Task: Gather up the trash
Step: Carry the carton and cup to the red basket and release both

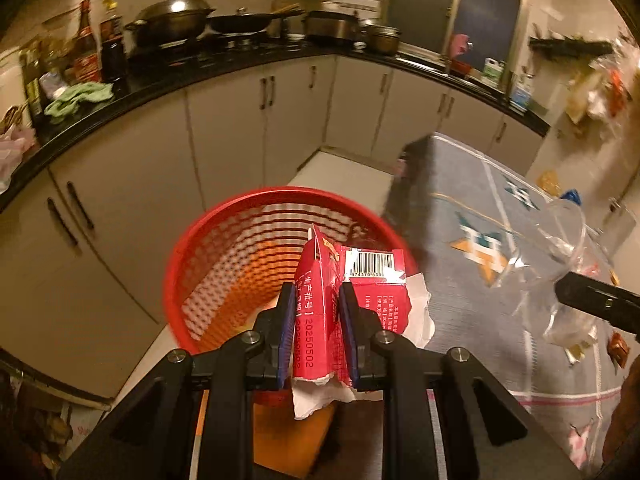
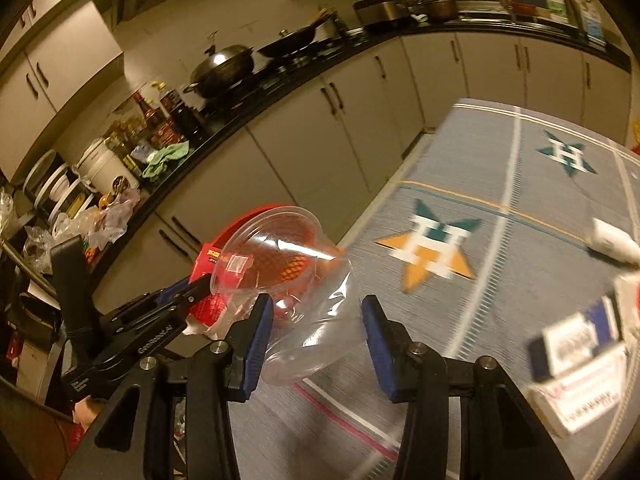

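My left gripper (image 1: 316, 288) is shut on a torn red carton (image 1: 316, 320) with a barcode, and white tissue (image 1: 320, 398) is bunched with it. Both hang over a red mesh basket (image 1: 224, 248) on the floor beside the table. My right gripper (image 2: 317, 300) is shut on a crushed clear plastic cup (image 2: 288, 264), held above the table's left edge with its mouth towards the basket (image 2: 248, 216). In the right wrist view the left gripper (image 2: 196, 288) and the red carton (image 2: 208, 260) sit just left of the cup. The left wrist view shows the cup (image 1: 560, 248) at the right.
A table under a grey patterned cloth (image 2: 500, 184) carries small boxes (image 2: 576, 340), a white object (image 2: 612, 244) and loose wrappers (image 1: 616, 348). Pale cabinets (image 1: 224, 132) under a black counter with woks (image 1: 172, 20), bottles and a green cloth (image 1: 80, 96) curve behind the basket.
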The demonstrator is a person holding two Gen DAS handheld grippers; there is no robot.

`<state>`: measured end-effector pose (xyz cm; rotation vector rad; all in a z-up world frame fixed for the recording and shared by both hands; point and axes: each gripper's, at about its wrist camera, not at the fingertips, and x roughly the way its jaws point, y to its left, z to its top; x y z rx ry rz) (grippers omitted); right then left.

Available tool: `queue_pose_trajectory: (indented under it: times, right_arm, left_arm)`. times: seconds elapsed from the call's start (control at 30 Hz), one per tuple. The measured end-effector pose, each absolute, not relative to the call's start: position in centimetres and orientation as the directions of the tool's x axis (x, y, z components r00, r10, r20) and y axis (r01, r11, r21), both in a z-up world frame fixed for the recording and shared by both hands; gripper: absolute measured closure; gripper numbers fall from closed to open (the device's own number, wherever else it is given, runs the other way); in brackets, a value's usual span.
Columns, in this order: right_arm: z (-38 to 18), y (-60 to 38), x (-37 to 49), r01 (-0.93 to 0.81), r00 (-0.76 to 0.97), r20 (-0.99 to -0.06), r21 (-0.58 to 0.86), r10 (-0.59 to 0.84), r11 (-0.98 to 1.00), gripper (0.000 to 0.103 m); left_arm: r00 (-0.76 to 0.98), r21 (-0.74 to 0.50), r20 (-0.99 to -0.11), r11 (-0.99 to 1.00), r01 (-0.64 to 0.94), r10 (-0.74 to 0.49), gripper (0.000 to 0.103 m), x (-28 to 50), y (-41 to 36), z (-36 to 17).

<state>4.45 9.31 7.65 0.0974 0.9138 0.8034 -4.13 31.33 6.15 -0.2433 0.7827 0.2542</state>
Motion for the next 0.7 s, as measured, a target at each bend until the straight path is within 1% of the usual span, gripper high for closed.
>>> queue_pose_trajectory:
  times: [0.17, 0.37, 0.7]
  right_arm:
    - [7.3, 14.3, 5.5, -0.603, 0.321, -0.687, 0.383, 0.652, 0.700, 0.053]
    - [5.9, 18.4, 6.9, -0.607, 0.288, -0.714, 0.380, 0.639, 0.698, 0.053]
    - [4.5, 20.8, 8.2, -0.585, 0.282, -0.734, 0.379, 0.618, 0.717, 0.052]
  left_arm:
    - [0.661, -0.127, -0.734, 0.926, -0.356, 0.154, 0.082, -3.4, 34.4, 5.1]
    - [0.641, -0.122, -0.750, 0.917, -0.379, 0.165, 0.082, -2.8, 36.4, 3.6]
    - [0.633, -0.138, -0.759, 0.913, -0.385, 0.152, 0.080, -2.3, 37.1, 2.4]
